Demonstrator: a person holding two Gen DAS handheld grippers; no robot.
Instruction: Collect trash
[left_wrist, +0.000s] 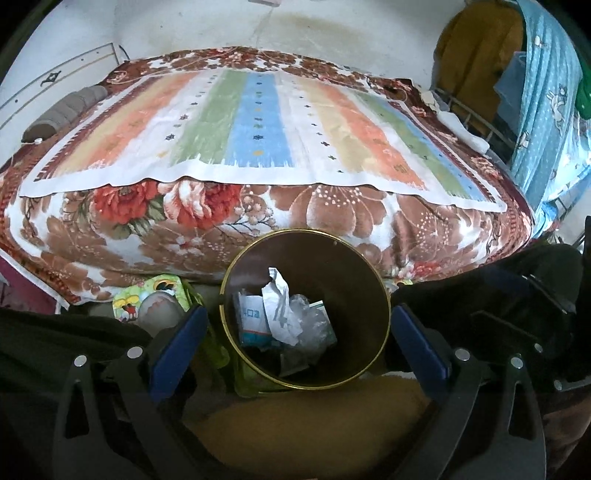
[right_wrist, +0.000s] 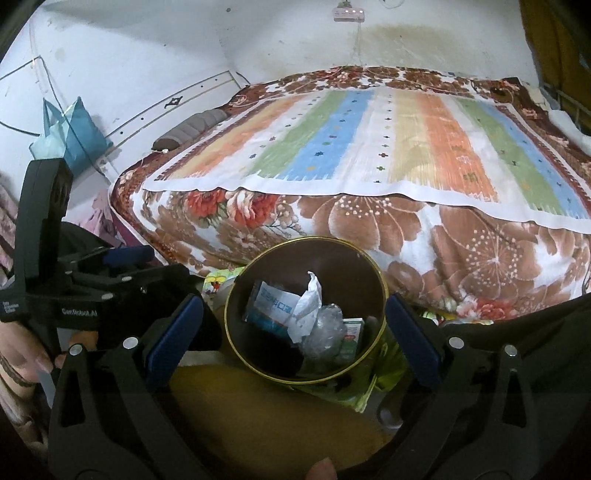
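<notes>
Left wrist view. We list a round dark waste bin with a gold rim (left_wrist: 373, 273), standing on the floor at the near edge of the bed (left_wrist: 258, 206). The bed carries a brown floral blanket and a striped pastel cloth (left_wrist: 258, 129). In the bin we count a crumpled white paper (left_wrist: 280, 310), a blue and white packet (left_wrist: 253, 319) and a clear plastic wrapper (left_wrist: 310, 325). Our left tool (left_wrist: 297, 332) hangs over the bin, its blue-padded fingers (left_wrist: 177, 343) spread wide and holding nothing. A yellow cushion (left_wrist: 303, 424) lies below the bin.

Right wrist view. We note the same bin (right_wrist: 369, 266) at the bed's near edge, with the paper (right_wrist: 306, 310), the packet (right_wrist: 271, 306), the wrapper (right_wrist: 325, 328) and a small green and white box (right_wrist: 351, 332) inside. Our right tool (right_wrist: 293, 328) stands wide, empty, above it. The left tool's black body (right_wrist: 74, 291) shows at the left edge, a hand (right_wrist: 26, 358) beneath it.
</notes>
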